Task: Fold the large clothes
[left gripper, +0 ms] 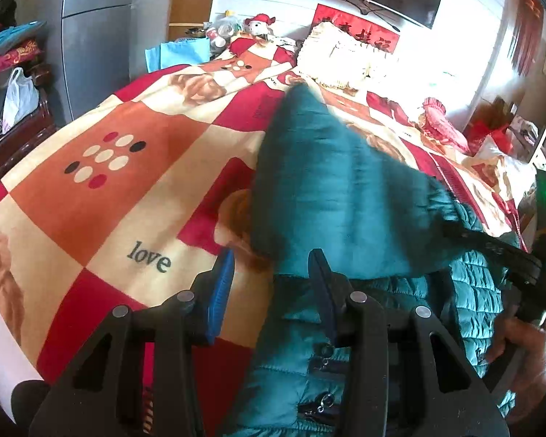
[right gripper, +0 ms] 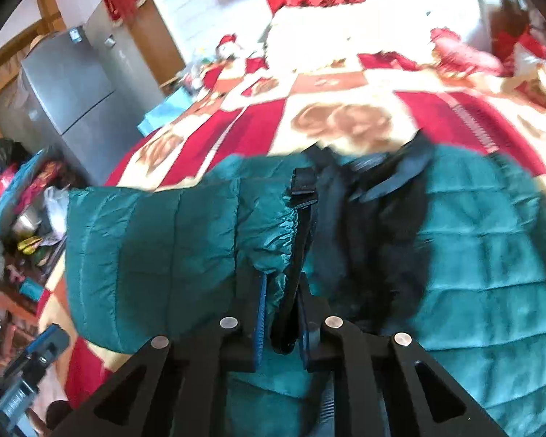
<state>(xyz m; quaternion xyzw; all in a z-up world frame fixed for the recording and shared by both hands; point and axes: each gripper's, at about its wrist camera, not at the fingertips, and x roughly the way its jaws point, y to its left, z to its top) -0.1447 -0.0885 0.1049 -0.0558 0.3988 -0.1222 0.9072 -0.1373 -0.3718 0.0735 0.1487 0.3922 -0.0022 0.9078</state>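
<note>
While the teal quilted jacket [left gripper: 345,189] lies on the patchwork bedspread [left gripper: 102,189], the right gripper [right gripper: 281,313] pinches its sleeve cuff [right gripper: 273,240]; motion blur makes the exact hold unclear. The left gripper [left gripper: 273,284] gapes wide over the jacket's edge.

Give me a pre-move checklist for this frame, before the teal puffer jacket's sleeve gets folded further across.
1. Right gripper clamped on the sleeve cuff: ok, teal fabric and black trim sit between the fingers.
2. Left gripper free to assist: ok, jaws open, nothing between them.
3. Teal puffer jacket body resting on the bedspread: ok.
4. Sleeve lifted clear of the jacket body: cannot tell, both views blur.
5. Zipper pulls clear of the fold line: cannot tell.
6. Landing area flat: cannot tell, the raised sleeve hides it.
</note>
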